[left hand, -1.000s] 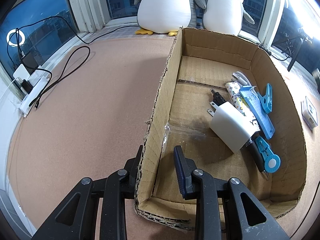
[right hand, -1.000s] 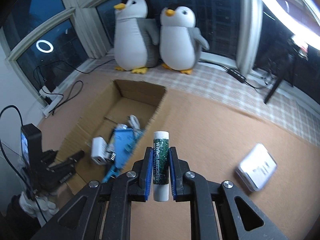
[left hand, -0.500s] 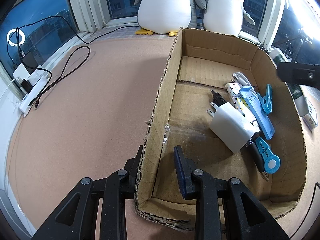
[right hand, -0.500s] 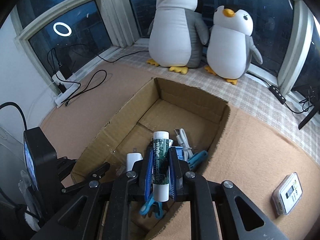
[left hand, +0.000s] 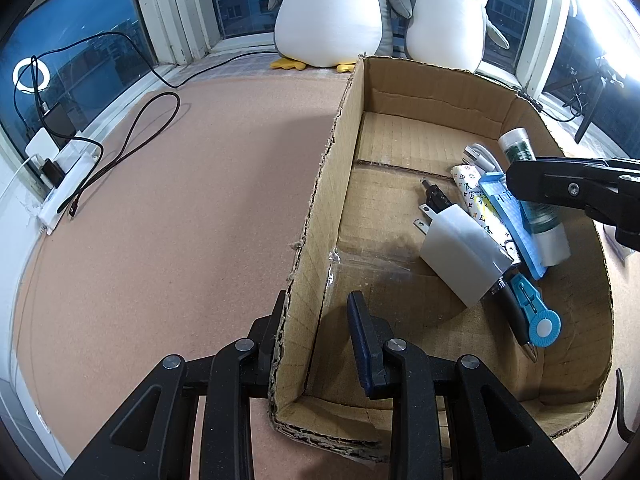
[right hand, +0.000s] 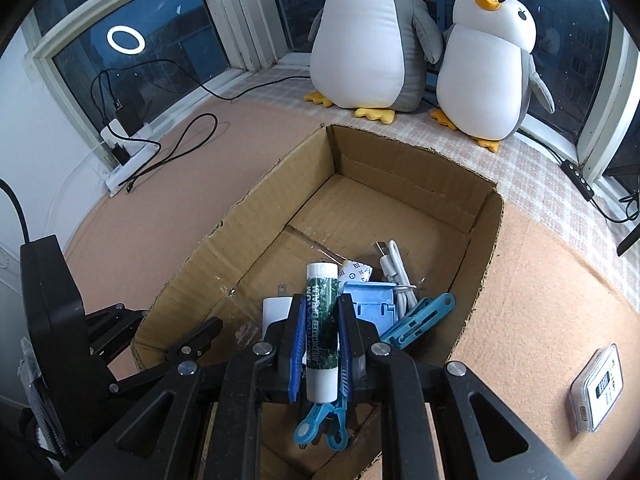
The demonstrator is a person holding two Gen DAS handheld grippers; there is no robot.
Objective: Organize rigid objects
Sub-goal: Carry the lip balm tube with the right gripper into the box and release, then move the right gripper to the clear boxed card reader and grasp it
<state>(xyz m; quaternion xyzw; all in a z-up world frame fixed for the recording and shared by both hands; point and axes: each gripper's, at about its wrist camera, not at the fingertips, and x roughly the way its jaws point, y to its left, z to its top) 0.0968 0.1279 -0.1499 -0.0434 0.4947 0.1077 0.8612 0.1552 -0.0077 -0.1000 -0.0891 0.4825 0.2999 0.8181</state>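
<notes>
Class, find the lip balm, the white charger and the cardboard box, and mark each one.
lip balm (right hand: 320, 320): right wrist view, green label.
white charger (left hand: 460, 256): left wrist view, white body.
cardboard box (left hand: 320, 200): left wrist view, left wall.

Dim, bluish indoor light, glare at the window (left hand: 608, 20) upper right, strong fisheye bending and dark corners.

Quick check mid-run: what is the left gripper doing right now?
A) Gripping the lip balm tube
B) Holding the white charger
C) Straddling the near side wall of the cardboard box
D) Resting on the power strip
C: the left gripper has one finger outside and one inside the cardboard box wall, while the lip balm tube sits in the right gripper over the box.
</notes>
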